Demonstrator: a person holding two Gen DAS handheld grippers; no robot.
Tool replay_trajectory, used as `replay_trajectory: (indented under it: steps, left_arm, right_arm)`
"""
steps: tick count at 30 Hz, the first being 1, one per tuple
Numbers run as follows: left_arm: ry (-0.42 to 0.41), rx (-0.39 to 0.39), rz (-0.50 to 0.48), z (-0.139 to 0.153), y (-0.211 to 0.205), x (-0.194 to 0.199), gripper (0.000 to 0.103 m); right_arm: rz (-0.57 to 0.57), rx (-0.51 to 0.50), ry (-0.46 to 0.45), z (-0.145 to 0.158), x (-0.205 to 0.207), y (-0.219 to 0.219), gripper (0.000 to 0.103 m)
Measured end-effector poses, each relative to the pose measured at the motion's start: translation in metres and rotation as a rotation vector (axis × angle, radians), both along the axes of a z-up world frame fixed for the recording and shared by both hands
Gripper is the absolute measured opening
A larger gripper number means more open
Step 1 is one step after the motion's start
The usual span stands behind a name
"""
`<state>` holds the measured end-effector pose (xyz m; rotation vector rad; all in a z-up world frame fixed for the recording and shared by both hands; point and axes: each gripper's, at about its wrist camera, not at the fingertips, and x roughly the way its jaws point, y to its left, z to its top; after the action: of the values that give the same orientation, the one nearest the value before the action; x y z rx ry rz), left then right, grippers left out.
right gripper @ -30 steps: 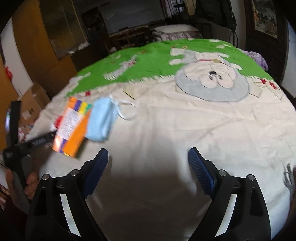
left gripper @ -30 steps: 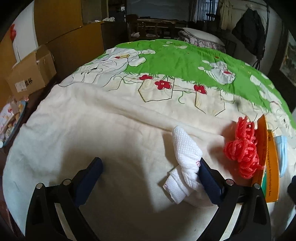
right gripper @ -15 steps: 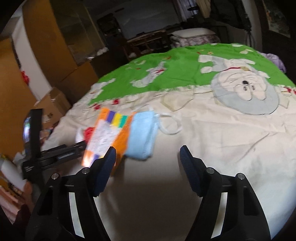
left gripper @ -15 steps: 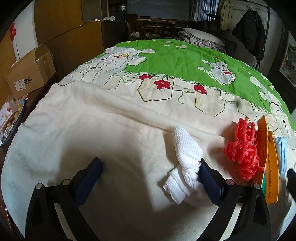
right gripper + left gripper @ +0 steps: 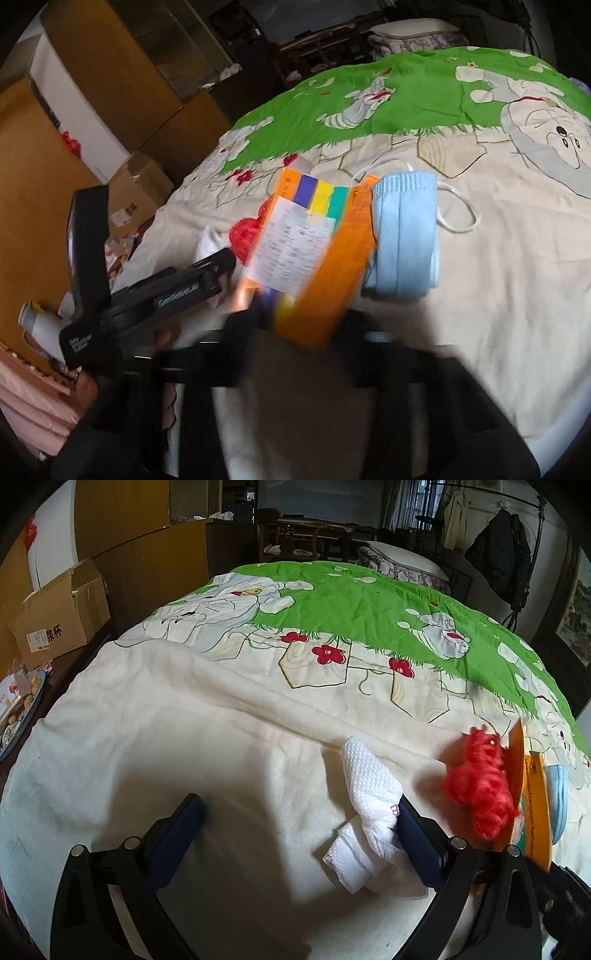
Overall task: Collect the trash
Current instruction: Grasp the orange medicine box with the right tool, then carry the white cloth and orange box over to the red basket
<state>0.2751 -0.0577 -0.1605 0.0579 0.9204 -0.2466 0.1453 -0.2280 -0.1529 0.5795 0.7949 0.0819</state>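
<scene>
On the cream bedspread a white dimpled paper wad point(image 5: 369, 794) lies against the inside of the right finger of my left gripper point(image 5: 295, 805), which is open. To its right are a red mesh tangle point(image 5: 480, 786), an orange box point(image 5: 532, 794) and a blue face mask point(image 5: 557, 797). In the blurred right wrist view the orange box point(image 5: 314, 266) has a white label and coloured stripes. Its near end sits between the closing jaws of my right gripper point(image 5: 299, 325), and the pads look pressed on it. The mask point(image 5: 406, 236) lies against the box's right side.
A green and cream cartoon quilt point(image 5: 332, 602) covers the bed. Off its left edge stand a cardboard box point(image 5: 59, 616) and a tray of snacks point(image 5: 18, 709). Wooden cabinets line the left wall. Chairs and a hanging coat point(image 5: 498, 554) are at the back.
My right gripper swung left from bare bedspread to the orange box, and its jaws narrowed around the box's near end. The left gripper stayed put beside the paper wad.
</scene>
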Motion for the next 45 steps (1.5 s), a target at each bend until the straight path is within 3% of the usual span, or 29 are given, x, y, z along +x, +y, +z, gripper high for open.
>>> replay_trajectory:
  steps: [5,7,10,11,12,18,22,23,26,28,29,32,37,43,45]
  left_arm:
    - [0.001,-0.012,-0.002,0.0,0.001,0.001,0.098]
    - [0.001,-0.016,-0.003,0.0,0.002,0.001,0.098]
    - [0.0,-0.015,-0.005,0.0,0.002,0.0,0.098]
    - [0.0,-0.014,-0.005,0.0,0.002,0.0,0.098]
    - [0.0,-0.014,-0.005,0.0,0.002,0.0,0.098]
    - [0.0,-0.012,-0.004,0.001,0.002,0.0,0.098]
    - [0.0,-0.024,-0.002,0.0,0.003,0.0,0.098]
    - [0.0,-0.027,-0.002,0.0,0.003,0.0,0.098]
    - [0.0,-0.024,-0.002,0.0,0.003,0.0,0.098]
    - [0.0,-0.024,-0.003,0.0,0.004,0.0,0.098]
    - [0.0,-0.024,-0.003,0.0,0.003,0.0,0.098]
    - [0.0,-0.026,-0.005,0.0,0.003,0.0,0.098]
    - [-0.021,-0.08,-0.033,0.004,0.008,-0.004,0.095]
    - [-0.031,-0.076,-0.108,0.003,-0.002,-0.009,0.071]
    - [-0.034,-0.077,-0.143,0.004,-0.006,-0.012,0.057]
  right_arm:
    - [-0.006,-0.118,-0.08,0.021,-0.041,-0.008,0.021]
    - [0.04,-0.161,-0.061,0.021,-0.056,-0.011,0.022]
    - [0.048,-0.162,0.004,0.012,-0.067,-0.021,0.035]
    - [0.032,-0.148,0.006,0.011,-0.07,-0.027,0.051]
    - [0.017,-0.14,0.001,0.011,-0.07,-0.031,0.061]
    - [0.05,-0.174,-0.04,0.024,-0.053,-0.015,0.072]
    - [0.126,-0.338,-0.044,0.026,-0.044,0.021,0.083]
    - [0.138,-0.421,-0.026,0.022,-0.039,0.033,0.084]
    - [0.142,-0.539,0.031,0.008,-0.028,0.044,0.083]
    - [0.114,-0.512,0.04,0.005,-0.026,0.036,0.069]
    - [0.104,-0.483,0.027,0.007,-0.029,0.031,0.052]
    - [0.04,-0.42,-0.044,0.015,-0.046,0.012,0.045]
    - [0.019,-0.328,-0.035,0.006,-0.051,-0.004,0.046]
    - [0.024,-0.328,-0.026,0.003,-0.047,-0.002,0.051]
    - [0.006,-0.311,-0.018,0.001,-0.047,-0.006,0.053]
